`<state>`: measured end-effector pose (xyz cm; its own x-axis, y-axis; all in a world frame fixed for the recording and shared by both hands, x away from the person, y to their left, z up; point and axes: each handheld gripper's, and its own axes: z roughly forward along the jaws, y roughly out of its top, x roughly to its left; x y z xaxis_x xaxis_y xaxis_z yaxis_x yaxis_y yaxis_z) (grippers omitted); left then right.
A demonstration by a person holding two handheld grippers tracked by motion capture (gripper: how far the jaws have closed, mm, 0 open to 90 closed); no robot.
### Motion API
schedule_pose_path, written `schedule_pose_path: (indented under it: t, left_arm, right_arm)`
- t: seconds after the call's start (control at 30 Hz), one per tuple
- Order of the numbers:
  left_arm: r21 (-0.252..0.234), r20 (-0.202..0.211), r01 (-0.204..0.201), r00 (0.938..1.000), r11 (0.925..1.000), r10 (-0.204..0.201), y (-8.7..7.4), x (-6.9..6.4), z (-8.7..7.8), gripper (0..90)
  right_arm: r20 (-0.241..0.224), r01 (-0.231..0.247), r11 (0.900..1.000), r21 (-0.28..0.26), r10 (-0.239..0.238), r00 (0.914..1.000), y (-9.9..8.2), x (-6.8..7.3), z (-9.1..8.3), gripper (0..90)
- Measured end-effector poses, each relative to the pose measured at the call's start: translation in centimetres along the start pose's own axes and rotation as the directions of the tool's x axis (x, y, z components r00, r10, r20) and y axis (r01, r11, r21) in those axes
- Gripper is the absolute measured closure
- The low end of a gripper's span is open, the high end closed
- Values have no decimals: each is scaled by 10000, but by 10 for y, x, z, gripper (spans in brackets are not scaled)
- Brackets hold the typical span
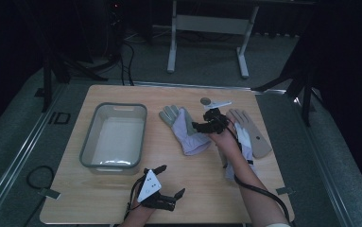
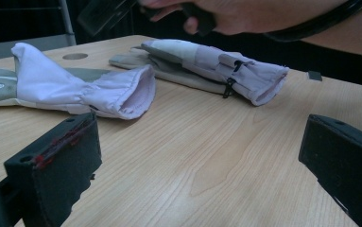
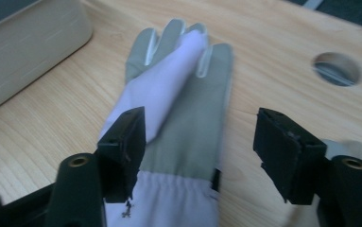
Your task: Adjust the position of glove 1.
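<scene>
Pale wood covers the bench point(image 1: 178, 189), and on it lie two work gloves in lilac cloth with grey palms. The left glove point(image 1: 184, 128) lies near the middle of the bench, fingers towards 11 o'clock and its gathered cuff towards 5 o'clock. The right glove point(image 1: 250, 135) lies just beyond it at 3 o'clock, partly under the person's right forearm.

The right claw point(image 1: 206, 126) hovers over the cuff end of the left glove, pointing towards 9 o'clock in the high view. In the right gripper view its jaws stand partly open with the glove point(image 3: 178, 123) between and below them; the left jaw is over the lilac edge, the right jaw over bare wood, and neither pad presses on the cloth. It holds nothing.

The left claw point(image 1: 173, 181) rests near the front edge of the bench at 6 o'clock, well apart from both gloves. Its jaws are spread wide and empty; in the left gripper view they frame bare wood, with both gloves lying farther off, the left glove point(image 2: 74, 85) towards 10 o'clock and the right glove point(image 2: 216, 66) towards 1 o'clock.

A grey plastic tub point(image 1: 90, 142) stands at 9 o'clock from the left glove, apart from it. A round hole point(image 3: 337, 68) in the bench top shows at 2 o'clock in the right gripper view.
</scene>
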<state>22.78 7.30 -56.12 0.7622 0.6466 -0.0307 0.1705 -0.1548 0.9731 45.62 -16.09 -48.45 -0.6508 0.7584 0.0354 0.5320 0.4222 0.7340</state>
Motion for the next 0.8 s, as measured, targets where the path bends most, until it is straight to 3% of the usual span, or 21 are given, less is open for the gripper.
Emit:
schedule_pose_path:
  t: [0.07,0.3,0.63,0.77,0.8]
  left_arm:
    - [-6,2,-5,10000,10000,5,0,0,0,0]
    - [-30,31,-7,10000,10000,7,0,0,0,0]
    - [-4,73,37,10000,10000,-37,0,1,0,0]
    - [-36,36,49,10000,10000,-49,0,1,0,0]
    - [-57,34,45,10000,10000,-45,0,1,0,0]
  right_arm:
    - [-141,133,9996,242,-130,9998,0,2,14,381]
    - [2,490,9943,944,-493,9988,-1,3,41,485]
    - [-87,236,9876,1553,-225,9997,-11,1,64,521]
    - [-111,262,9867,1606,-247,9996,-12,1,66,599]
    - [-74,406,9875,1522,-400,9992,-13,2,66,681]
